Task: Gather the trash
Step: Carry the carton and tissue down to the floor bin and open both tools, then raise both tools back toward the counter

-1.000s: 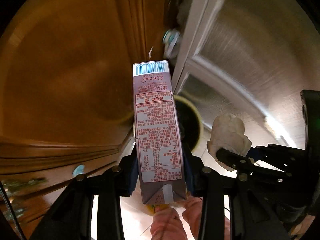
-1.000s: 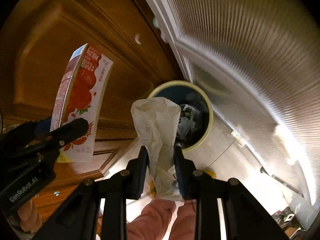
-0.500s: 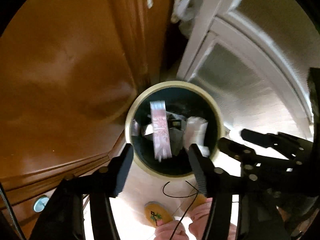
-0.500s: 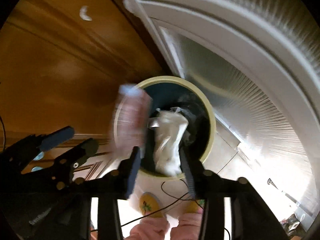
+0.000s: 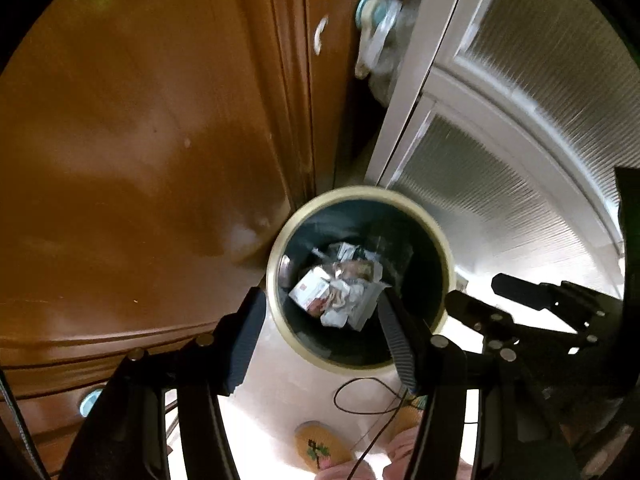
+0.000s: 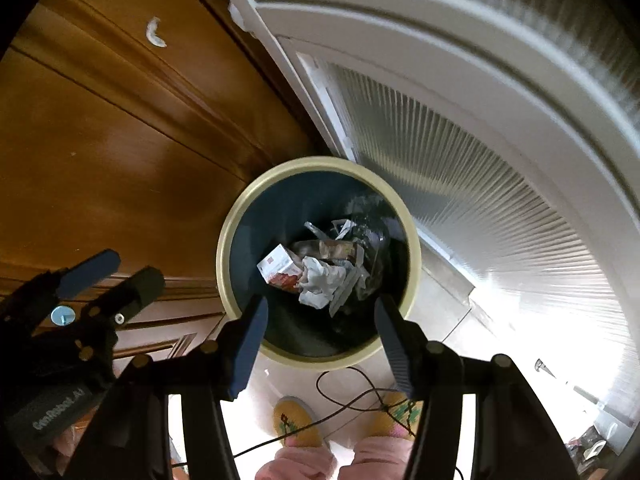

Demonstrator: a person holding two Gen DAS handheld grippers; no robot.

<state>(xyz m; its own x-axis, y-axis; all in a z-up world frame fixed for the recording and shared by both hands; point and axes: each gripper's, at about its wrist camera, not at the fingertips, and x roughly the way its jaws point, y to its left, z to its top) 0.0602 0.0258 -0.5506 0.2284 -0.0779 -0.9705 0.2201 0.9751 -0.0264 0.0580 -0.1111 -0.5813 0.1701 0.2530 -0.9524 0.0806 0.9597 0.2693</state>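
A round waste bin with a cream rim point(image 5: 276, 280) point(image 6: 224, 256) stands on the floor below both grippers. Inside it lie the pink-and-white drink carton point(image 5: 310, 290) point(image 6: 280, 266) and the crumpled white paper point(image 5: 348, 306) point(image 6: 320, 280), among other scraps. My left gripper point(image 5: 320, 300) points down over the bin mouth, open, with nothing between its fingers. My right gripper point(image 6: 322, 306) hangs beside it, also open and holding nothing. Each gripper shows in the other's view: the right one point(image 5: 476, 292) at the right, the left one point(image 6: 134, 268) at the left.
A brown wooden cabinet point(image 5: 140, 160) rises close behind the bin on the left, a white door with ribbed glass point(image 5: 500, 160) on the right. A thin black cable point(image 5: 360, 396) loops on the pale floor in front of the bin, near the person's yellow slippers point(image 6: 296, 420).
Both grippers opened over the bin. The carton fell from the left one and the crumpled paper from the right one, and both now lie inside. Both hands sank toward the bin.
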